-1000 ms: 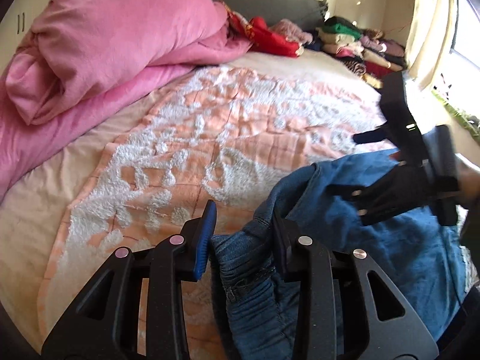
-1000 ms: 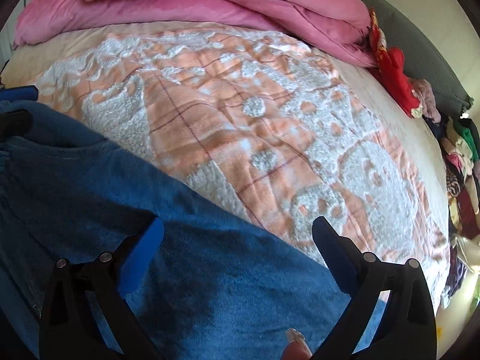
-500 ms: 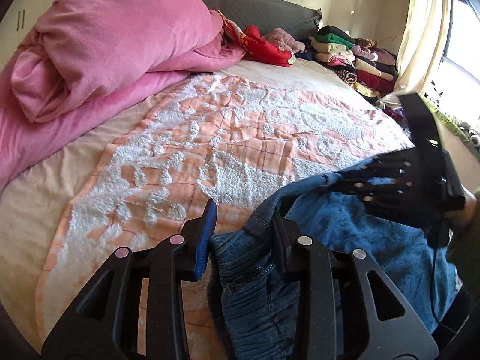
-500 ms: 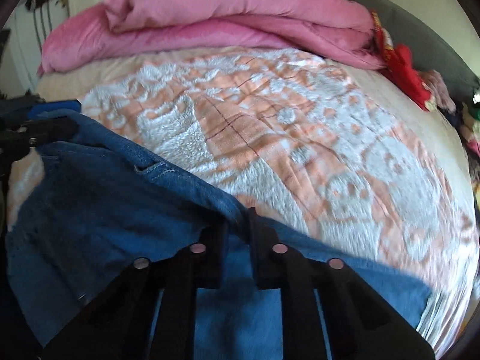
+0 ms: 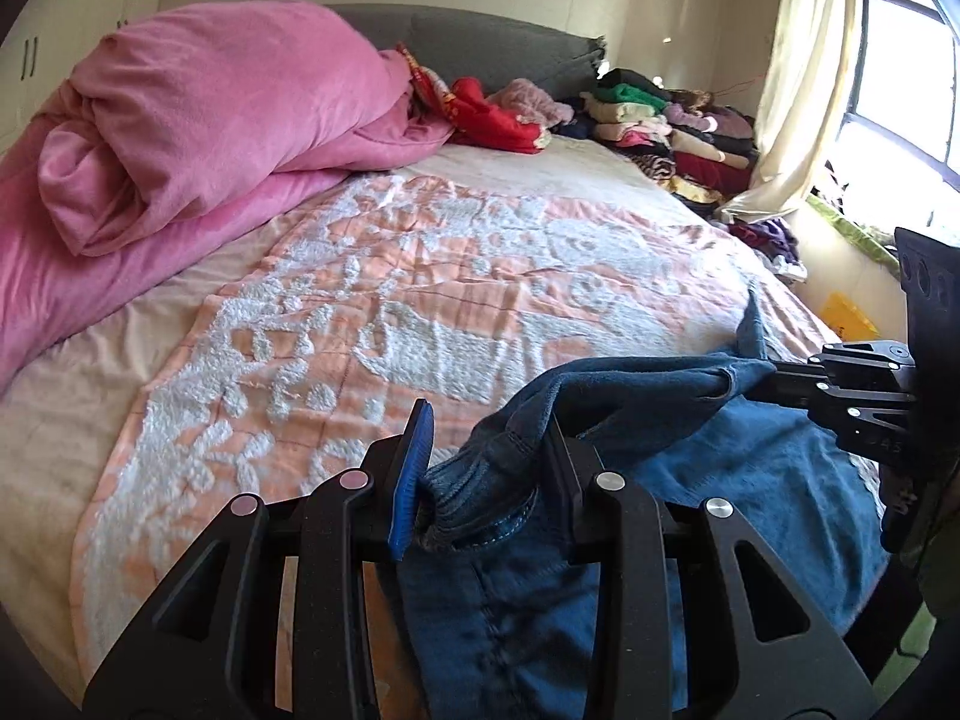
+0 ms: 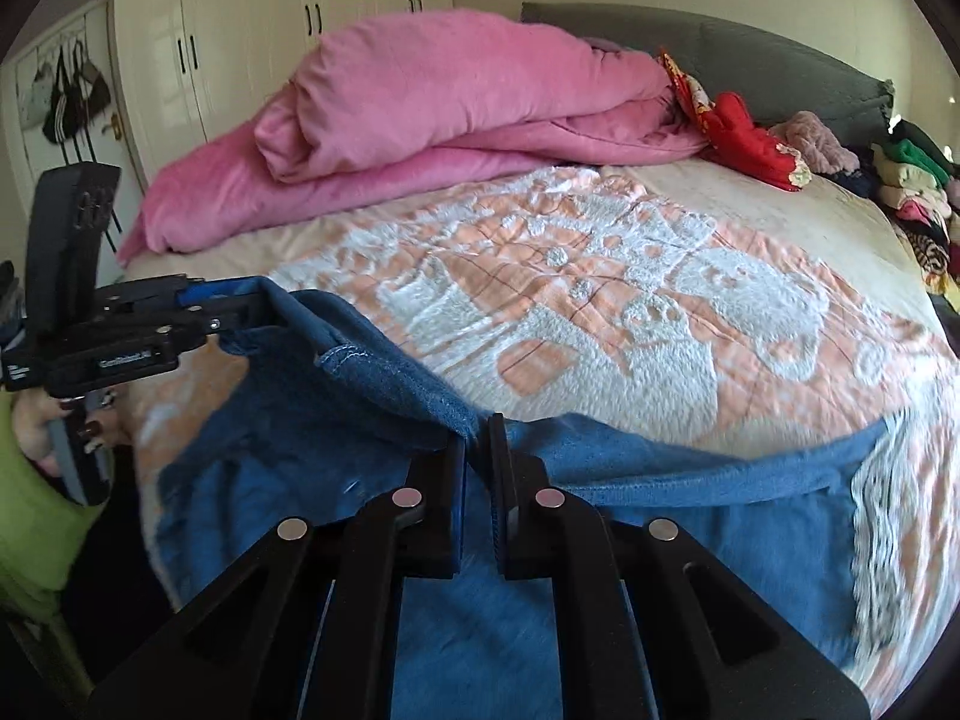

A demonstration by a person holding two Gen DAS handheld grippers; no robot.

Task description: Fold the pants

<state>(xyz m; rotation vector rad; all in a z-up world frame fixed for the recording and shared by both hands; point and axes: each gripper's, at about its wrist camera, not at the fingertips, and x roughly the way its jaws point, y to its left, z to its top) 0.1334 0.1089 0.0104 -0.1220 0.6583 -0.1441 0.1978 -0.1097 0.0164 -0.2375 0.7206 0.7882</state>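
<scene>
The left gripper (image 5: 480, 468) was clamped on a bunched, thick fold of the blue pants (image 5: 750, 480) at their waistband, and the right gripper (image 6: 477, 450) had its pads pinched tight on a thin edge of the same cloth further along. Between the two grips the top edge of the pants ran raised off the bed, while the rest of the cloth hung down and lay over the near corner of the orange and white blanket (image 5: 480, 312) (one far corner of the denim reached out flat toward the bed's right side). The blanket stretched bare ahead of both grippers across the middle of the bed, giving wide open room there. A rolled pink duvet (image 5: 210, 120) filled the far left side up to the grey headboard (image 5: 498, 42), well apart from the pants. Red cloth (image 5: 492, 108) lay beside the duvet near the headboard, and stacks of folded clothes (image 5: 672, 120) lined the far right edge by the curtain (image 5: 798, 78). In the right wrist view a hand (image 6: 42, 420) with a green sleeve held the left gripper's handle at the bed's near left edge.
</scene>
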